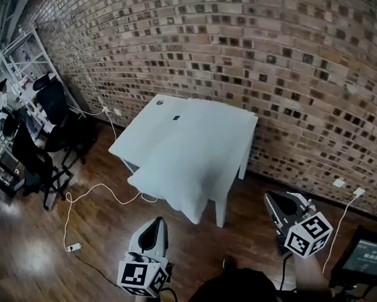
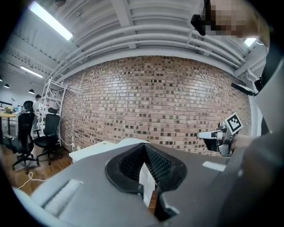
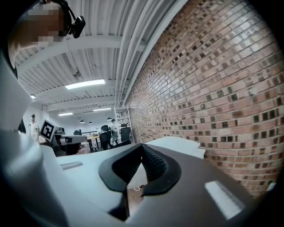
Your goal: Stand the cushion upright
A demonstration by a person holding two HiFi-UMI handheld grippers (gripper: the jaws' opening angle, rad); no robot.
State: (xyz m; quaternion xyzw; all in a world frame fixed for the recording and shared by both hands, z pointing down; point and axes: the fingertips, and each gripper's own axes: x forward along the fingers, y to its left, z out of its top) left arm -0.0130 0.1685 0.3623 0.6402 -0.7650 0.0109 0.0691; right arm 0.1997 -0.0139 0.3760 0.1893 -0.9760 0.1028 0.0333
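Note:
A white cushion (image 1: 180, 164) lies flat on the white table (image 1: 161, 109) by the brick wall, its near corner hanging over the table's front edge. Both grippers hover over the wooden floor, short of the table and apart from the cushion. My left gripper (image 1: 157, 222) points at the cushion's near corner, jaws shut and empty. To the right of the table leg, my right gripper (image 1: 271, 198) is also shut and empty. In the left gripper view the shut jaws (image 2: 144, 147) face the table (image 2: 91, 150). The right gripper view shows shut jaws (image 3: 142, 146) below the cushion (image 3: 177, 144).
A brick wall (image 1: 265, 52) runs behind the table. Black office chairs (image 1: 45, 128) and a white rack (image 1: 21, 54) stand at the left, with a person (image 1: 4, 89) beyond. A white cable (image 1: 80, 205) trails over the floor. A screen device (image 1: 370, 255) sits at the lower right.

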